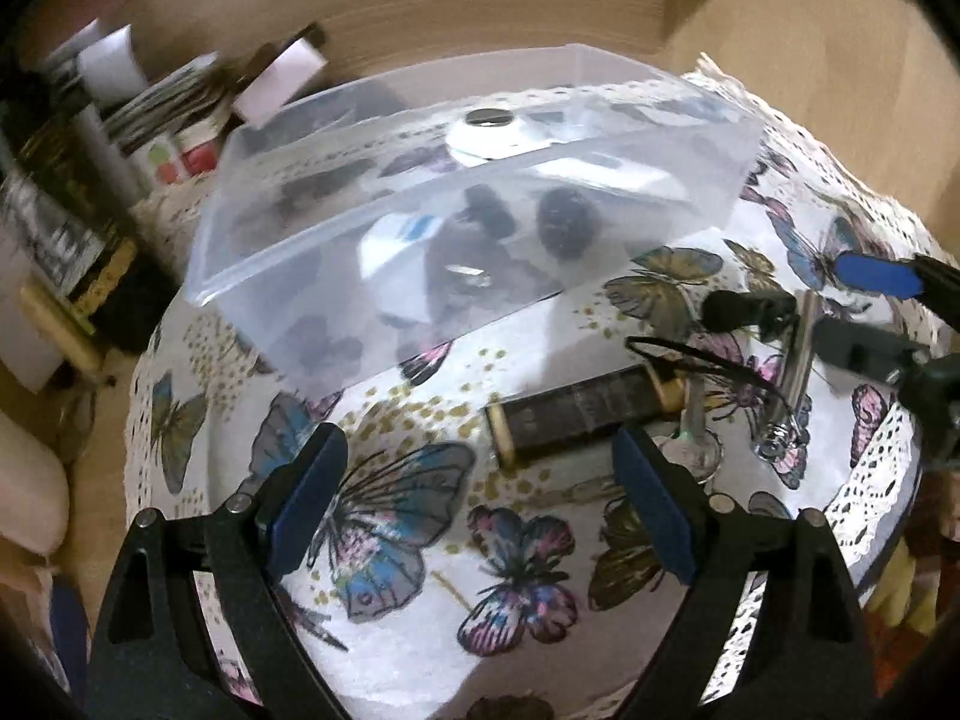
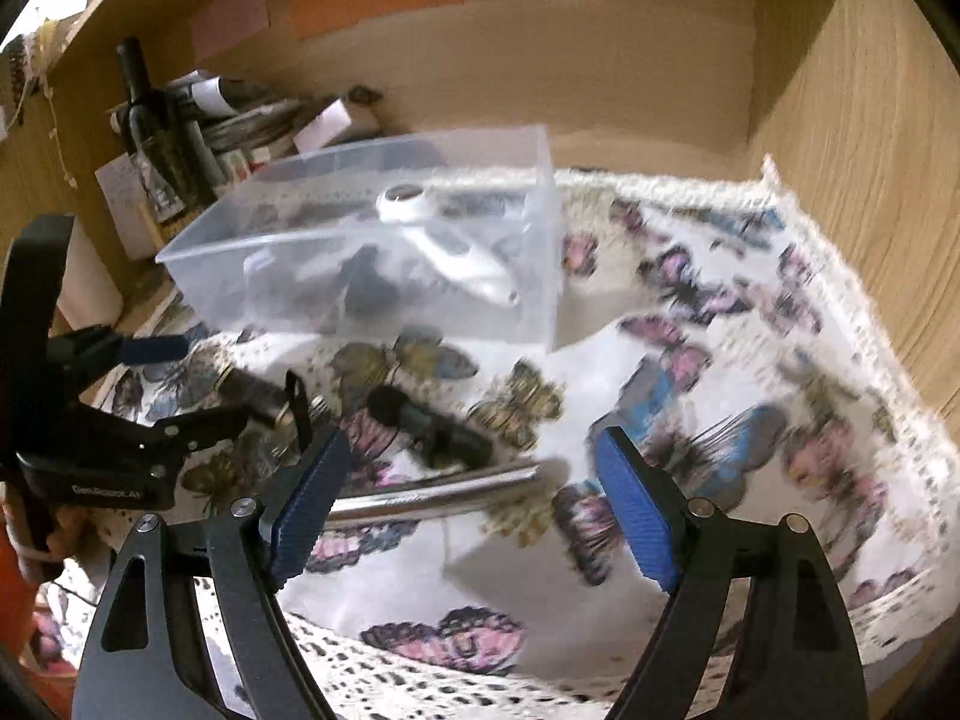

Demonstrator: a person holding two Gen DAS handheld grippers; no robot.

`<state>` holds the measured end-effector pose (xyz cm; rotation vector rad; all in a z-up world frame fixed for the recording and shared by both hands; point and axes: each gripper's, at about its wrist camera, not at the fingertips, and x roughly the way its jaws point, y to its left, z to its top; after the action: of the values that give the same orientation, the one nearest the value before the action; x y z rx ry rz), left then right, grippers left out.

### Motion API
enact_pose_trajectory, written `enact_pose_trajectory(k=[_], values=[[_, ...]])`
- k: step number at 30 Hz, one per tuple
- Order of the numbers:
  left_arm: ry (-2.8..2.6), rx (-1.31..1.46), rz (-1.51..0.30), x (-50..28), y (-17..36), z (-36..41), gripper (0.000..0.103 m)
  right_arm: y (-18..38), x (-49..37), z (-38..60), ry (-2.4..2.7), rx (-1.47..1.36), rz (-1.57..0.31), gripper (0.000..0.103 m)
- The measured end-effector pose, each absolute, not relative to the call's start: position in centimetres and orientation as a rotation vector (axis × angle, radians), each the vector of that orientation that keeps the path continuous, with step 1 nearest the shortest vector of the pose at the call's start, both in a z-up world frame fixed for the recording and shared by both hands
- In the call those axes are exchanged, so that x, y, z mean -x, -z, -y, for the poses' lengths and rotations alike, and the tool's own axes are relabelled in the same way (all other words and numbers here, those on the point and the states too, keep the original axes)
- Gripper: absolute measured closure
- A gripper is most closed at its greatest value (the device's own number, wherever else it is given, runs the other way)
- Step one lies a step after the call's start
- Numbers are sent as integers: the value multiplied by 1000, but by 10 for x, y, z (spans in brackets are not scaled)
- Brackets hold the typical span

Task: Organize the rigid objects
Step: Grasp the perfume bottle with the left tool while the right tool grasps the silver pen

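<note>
A clear plastic box stands on the butterfly cloth and holds a white device and dark items. In front of it lie a dark rectangular bar, a black microphone-like piece and a shiny metal tube. My left gripper is open and empty above the cloth, near the dark bar. My right gripper is open and empty, with the metal tube just past its left finger. The right gripper also shows in the left wrist view.
Bottles, papers and small boxes crowd the back left corner. Wooden walls close the back and right. The butterfly cloth has a lace edge at the table's rim.
</note>
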<state>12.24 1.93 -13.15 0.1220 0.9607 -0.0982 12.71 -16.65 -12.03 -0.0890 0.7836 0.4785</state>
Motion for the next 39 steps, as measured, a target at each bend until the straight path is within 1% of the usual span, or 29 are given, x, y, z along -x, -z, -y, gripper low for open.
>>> enact_pose_trajectory(k=[5,9,10,11,12,14,15,17,19,20,21,23,27,28,31,33,36,39], values=[[153,-169,-975,-140,133,-6,12,135,-130,158,-491,57,-844,21],[187,-212,-971,-149,135,6,13,140,-127,155,-471,68,-849,21],[194,-213,-967,-150,135,8,19,140,-126,157,-467,65,-846,21],[209,-203,-970,-151,136,9,31,140,-125,158,-461,64,-845,21],[232,-187,-974,-150,136,10,37,140,-123,161,-451,66,-844,21],[247,-164,-975,-148,135,9,51,141,-122,164,-440,74,-845,21],[243,-159,-972,-146,135,9,53,141,-120,168,-430,80,-844,21],[233,-142,-971,-140,135,6,63,142,-120,172,-421,93,-847,24],[229,-123,-971,-133,134,3,70,141,-117,175,-415,99,-840,26],[225,-115,-971,-129,135,1,72,141,-116,177,-414,99,-839,29],[216,-106,-967,-124,135,-2,73,141,-115,179,-411,101,-838,36],[202,-97,-958,-119,136,-5,74,141,-114,183,-385,109,-832,46],[184,-95,-946,-115,137,-6,77,139,-113,194,-366,49,-823,57],[178,-100,-942,-115,136,-5,79,138,-113,197,-360,34,-826,58],[167,-102,-930,-111,134,-5,80,132,-111,207,-351,-18,-830,58],[165,-99,-924,-106,132,-7,80,127,-108,213,-365,-68,-836,56],[158,-91,-910,-95,127,-11,80,126,-102,206,-365,-39,-824,56],[144,-81,-902,-84,124,-15,81,133,-99,194,-411,-32,-851,56]])
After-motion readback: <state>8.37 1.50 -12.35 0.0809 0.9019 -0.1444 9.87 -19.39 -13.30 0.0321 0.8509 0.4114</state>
